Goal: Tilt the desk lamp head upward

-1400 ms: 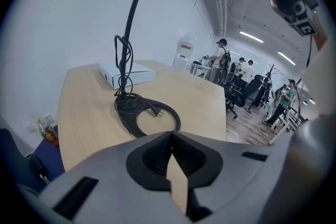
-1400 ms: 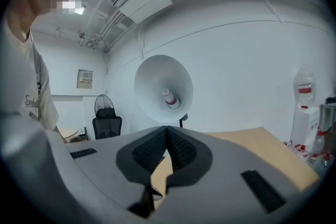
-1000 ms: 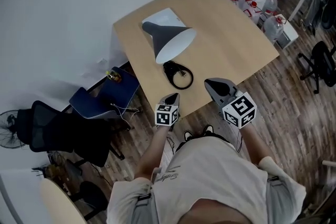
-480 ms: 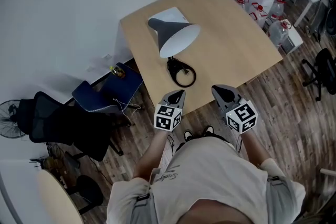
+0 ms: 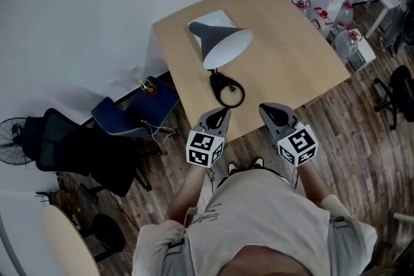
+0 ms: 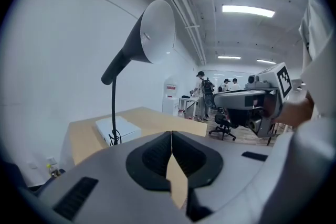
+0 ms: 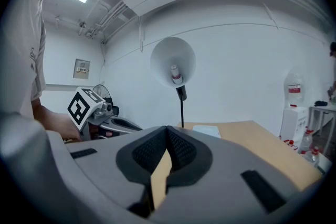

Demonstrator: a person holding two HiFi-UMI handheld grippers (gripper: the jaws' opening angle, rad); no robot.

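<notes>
Little has changed in the last second: left gripper (image 5: pixel 218 117) and right gripper (image 5: pixel 270 113) remain off the table's (image 5: pixel 291 55) near edge, jaws pressed together on nothing, desk lamp (image 5: pixel 220 45) untouched toward the table's far side (shade facing them), so tilting has not begun.

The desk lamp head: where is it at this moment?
In the head view, the lamp head is over the far left part of the desk, its white base behind it and a black cable loop on the near side.
</notes>
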